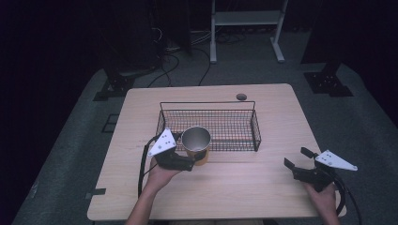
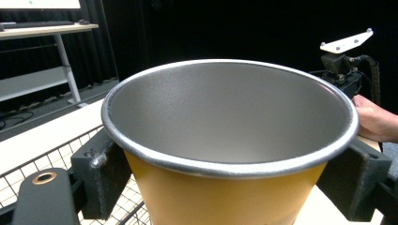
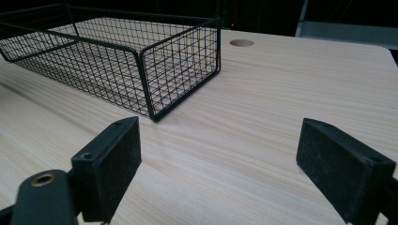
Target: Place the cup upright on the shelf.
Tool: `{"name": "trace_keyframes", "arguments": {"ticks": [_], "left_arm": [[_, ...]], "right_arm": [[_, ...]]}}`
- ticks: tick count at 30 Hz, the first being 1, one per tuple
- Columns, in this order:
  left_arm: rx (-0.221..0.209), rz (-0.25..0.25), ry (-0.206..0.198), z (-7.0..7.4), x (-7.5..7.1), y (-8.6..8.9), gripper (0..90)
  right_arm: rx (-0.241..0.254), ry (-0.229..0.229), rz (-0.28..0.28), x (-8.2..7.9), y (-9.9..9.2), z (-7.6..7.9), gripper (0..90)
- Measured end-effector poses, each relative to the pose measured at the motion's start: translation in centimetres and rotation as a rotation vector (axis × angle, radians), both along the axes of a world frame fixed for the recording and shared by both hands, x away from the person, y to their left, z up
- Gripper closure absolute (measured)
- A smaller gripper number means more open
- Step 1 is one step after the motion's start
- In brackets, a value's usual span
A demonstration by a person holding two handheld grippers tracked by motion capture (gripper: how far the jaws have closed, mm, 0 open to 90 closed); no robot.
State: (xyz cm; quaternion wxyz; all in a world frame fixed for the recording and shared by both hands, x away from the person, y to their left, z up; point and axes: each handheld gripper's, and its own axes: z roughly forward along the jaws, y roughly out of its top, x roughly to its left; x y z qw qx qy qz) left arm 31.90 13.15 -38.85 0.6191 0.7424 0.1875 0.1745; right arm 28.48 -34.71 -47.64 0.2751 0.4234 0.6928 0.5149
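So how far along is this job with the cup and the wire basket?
Done: the left gripper has the yellow metal cup clamped between its jaws, at the wire basket's front edge. In hand: carrying the cup, seemingly toward the basket. Left: probably setting it inside and letting go. The right gripper waits open above the table.

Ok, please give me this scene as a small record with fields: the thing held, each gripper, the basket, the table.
thing held: yellow cup with metal inside, upright
left gripper: shut on the cup's sides, at the basket's near edge
right gripper: open, nothing between the jaws, over the table's right part
wire basket: black, nothing inside it
table: light wood, a round hole near the far edge
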Motion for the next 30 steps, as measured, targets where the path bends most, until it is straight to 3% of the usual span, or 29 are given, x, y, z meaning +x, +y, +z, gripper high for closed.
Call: {"name": "trace_keyframes", "arguments": {"ticks": [11,23,30], "left_arm": [[-0.012,0.008,-0.011,1.6,1.9,-0.1,13.9],[-0.034,0.015,0.018,2.7,4.9,-0.1,13.9],[-0.009,0.015,0.016,3.2,6.0,-0.5,13.9]], "right_arm": [[-0.001,-0.001,0.002,0.0,0.0,0.0,13.3],[-0.001,0.000,0.003,0.0,0.0,0.0,13.3],[0.003,-0.001,0.003,0.0,0.0,0.0,13.3]]}}
